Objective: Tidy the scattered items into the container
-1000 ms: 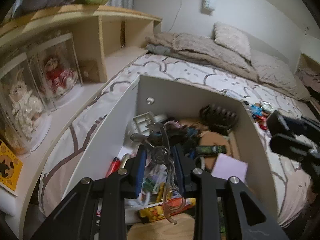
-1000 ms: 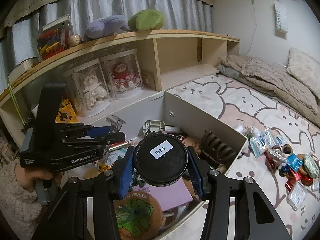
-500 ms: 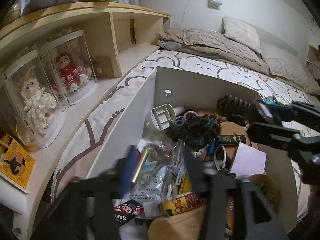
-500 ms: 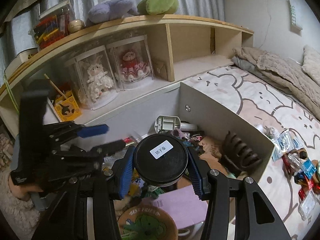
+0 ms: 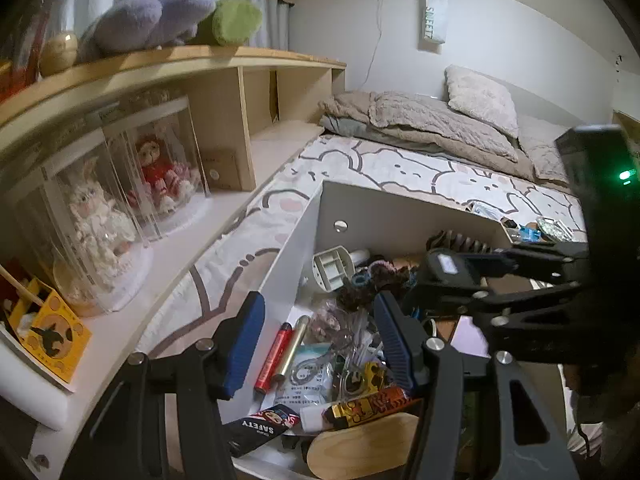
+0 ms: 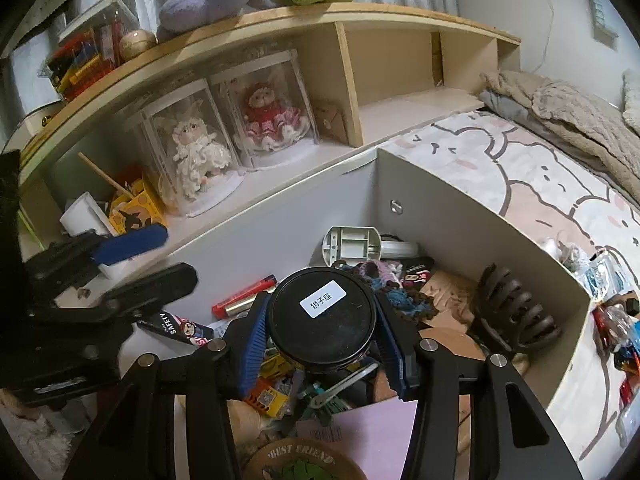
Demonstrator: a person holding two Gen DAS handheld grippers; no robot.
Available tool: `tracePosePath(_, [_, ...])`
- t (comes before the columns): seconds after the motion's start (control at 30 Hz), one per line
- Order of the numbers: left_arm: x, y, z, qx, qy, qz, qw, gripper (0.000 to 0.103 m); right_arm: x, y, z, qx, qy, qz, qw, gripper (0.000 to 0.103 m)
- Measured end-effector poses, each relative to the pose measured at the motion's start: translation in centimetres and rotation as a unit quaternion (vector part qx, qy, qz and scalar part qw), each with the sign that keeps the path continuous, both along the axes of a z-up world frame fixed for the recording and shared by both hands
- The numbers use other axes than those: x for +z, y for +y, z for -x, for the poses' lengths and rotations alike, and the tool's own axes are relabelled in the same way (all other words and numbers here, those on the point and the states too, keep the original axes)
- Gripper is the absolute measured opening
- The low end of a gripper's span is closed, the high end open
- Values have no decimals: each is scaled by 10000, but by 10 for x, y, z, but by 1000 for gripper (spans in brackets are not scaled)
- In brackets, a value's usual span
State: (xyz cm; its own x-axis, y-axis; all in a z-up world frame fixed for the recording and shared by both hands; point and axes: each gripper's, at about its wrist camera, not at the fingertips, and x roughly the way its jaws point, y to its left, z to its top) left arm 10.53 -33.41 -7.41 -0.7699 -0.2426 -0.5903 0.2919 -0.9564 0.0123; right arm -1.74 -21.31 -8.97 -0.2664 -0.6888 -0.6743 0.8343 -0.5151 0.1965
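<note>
Nearest in the right wrist view, the right gripper [image 6: 322, 334] is clamped on a round black tin [image 6: 322, 322] with a white label on its lid — both blue pads press its sides. The tin hangs over the open white box [image 6: 472, 220] that sits on the bed, above the clutter inside and toward the box's near half.

The left gripper [image 5: 316, 340] stands with its jaws apart and nothing between them; its blue fingers [image 5: 244, 344] straddle the box's left wall and the mess just inside it.

The box is crowded. At the near end lie a wooden disc [image 5: 360, 446], a black "SAFETY" packet [image 5: 260, 426] and a gold-and-orange wrapper [image 5: 368, 402]. Just beyond them lie a red tube [image 5: 274, 354] and a gold tube [image 5: 292, 346] side by side, next to a clear plastic bag [image 5: 316, 360]. A lilac paper sheet [image 6: 372, 428] lies toward the right. Farther in are a tangle of dark knitted hair ties [image 6: 396, 292], a white plastic tray part [image 5: 332, 268] tilted against the far wall, and a dark brown claw hair clip [image 6: 516, 312] by the right wall.

Beyond the box, on the patterned bedsheet [image 6: 520, 160], a scatter of small wrapped packets [image 6: 608, 280] lies outside, well apart from both grippers.
</note>
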Motion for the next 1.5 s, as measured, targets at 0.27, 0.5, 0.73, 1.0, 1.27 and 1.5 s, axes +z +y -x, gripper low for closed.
tracePosePath(0.27, [12, 5, -6, -31, 164, 77, 9998, 75, -7, -6, 5, 133, -167, -102, 9997, 52])
tracePosePath(0.5, [19, 6, -8, -3, 228, 80, 9997, 75, -4, -5, 1, 176, 31, -290, 9994, 97])
tracePosePath(0.73, [24, 16, -8, -78, 264, 89, 9996, 75, -1, 4, 0, 98, 76, -296, 9995, 97])
tracePosePath(1.0, [31, 24, -11, -69, 314, 27, 9995, 75, 5, 21, -2, 19, 60, -126, 9999, 97])
tracePosePath(1.27, [38, 36, -20, 100, 437, 34, 9990, 99, 21, 48, -10, -138, 371, 29, 9992, 97])
tracePosePath(1.5, [46, 50, -30, 69, 544, -96, 9984, 99, 35, 80, -15, -359, 575, 256, 9974, 97])
